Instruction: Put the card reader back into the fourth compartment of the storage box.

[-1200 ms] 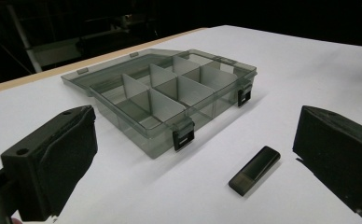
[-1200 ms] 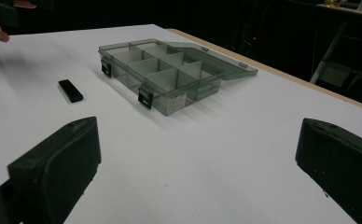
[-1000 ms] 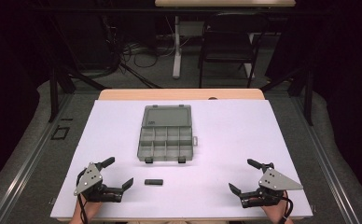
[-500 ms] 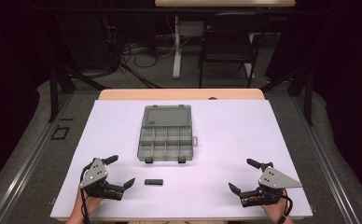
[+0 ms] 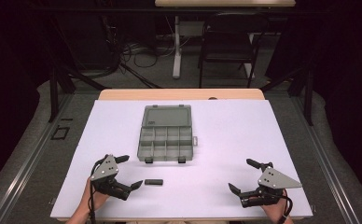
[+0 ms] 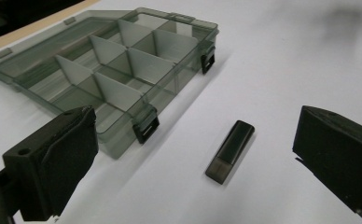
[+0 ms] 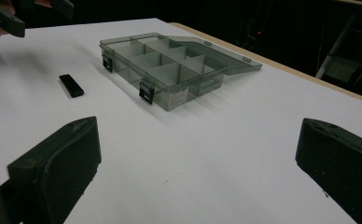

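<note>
A small black stick-shaped object (image 5: pixel 153 182) (image 6: pixel 230 151) (image 7: pixel 71 85) lies flat on the white table near its front edge. My left gripper (image 5: pixel 129 171) (image 6: pixel 193 158) is open just left of it, jaws spread wide, the stick lying between and ahead of them. Behind the stick a clear grey compartment box (image 5: pixel 166 135) (image 6: pixel 123 70) (image 7: pixel 170 65) stands with its lid folded back and its compartments bare. My right gripper (image 5: pixel 241 175) (image 7: pixel 198 158) rests open at the front right, well away from both, holding nothing.
The white table (image 5: pixel 235 130) has a wooden strip along its far edge. Beyond it stand a dark chair (image 5: pixel 228 46), a table leg and floor cables. Black frame posts flank the table left and right.
My left gripper has shifted right, closer to the black stick. The right gripper has stayed nearly still.
</note>
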A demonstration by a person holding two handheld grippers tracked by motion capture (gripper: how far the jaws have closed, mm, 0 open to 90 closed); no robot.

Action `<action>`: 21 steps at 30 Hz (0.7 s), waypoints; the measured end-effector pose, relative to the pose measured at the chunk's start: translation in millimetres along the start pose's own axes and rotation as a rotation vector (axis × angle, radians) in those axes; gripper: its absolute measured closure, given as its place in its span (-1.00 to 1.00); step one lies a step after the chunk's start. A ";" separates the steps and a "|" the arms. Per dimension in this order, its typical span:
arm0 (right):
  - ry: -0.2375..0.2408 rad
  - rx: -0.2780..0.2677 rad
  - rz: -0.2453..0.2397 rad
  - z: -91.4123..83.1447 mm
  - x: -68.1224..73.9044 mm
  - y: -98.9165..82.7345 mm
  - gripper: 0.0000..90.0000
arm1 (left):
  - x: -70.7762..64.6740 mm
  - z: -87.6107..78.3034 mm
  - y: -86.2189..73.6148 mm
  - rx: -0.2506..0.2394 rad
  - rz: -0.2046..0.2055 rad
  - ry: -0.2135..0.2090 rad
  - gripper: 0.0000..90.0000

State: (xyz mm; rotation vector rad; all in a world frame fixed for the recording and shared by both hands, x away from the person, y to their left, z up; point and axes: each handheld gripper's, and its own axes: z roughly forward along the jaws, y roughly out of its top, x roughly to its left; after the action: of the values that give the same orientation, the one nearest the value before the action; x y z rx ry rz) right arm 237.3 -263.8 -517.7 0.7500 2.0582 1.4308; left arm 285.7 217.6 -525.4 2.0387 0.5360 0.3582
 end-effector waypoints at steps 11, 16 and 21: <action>0.009 0.000 0.003 0.0 0.3 -0.3 -1.00 | 2.1 11.1 3.3 0.037 0.036 -0.062 -1.00; 0.018 0.009 0.002 1.8 0.6 -0.2 -1.00 | 3.8 16.2 4.0 0.054 0.056 -0.090 -0.99; 0.024 0.010 -0.002 2.1 1.4 0.0 -1.00 | 4.6 21.2 4.7 0.075 0.070 -0.116 -1.00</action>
State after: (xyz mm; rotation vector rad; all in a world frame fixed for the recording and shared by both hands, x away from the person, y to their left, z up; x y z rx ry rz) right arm 237.7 -261.4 -518.5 0.7378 2.0855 1.4356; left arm 300.3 202.1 -531.7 2.1403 0.4131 0.2631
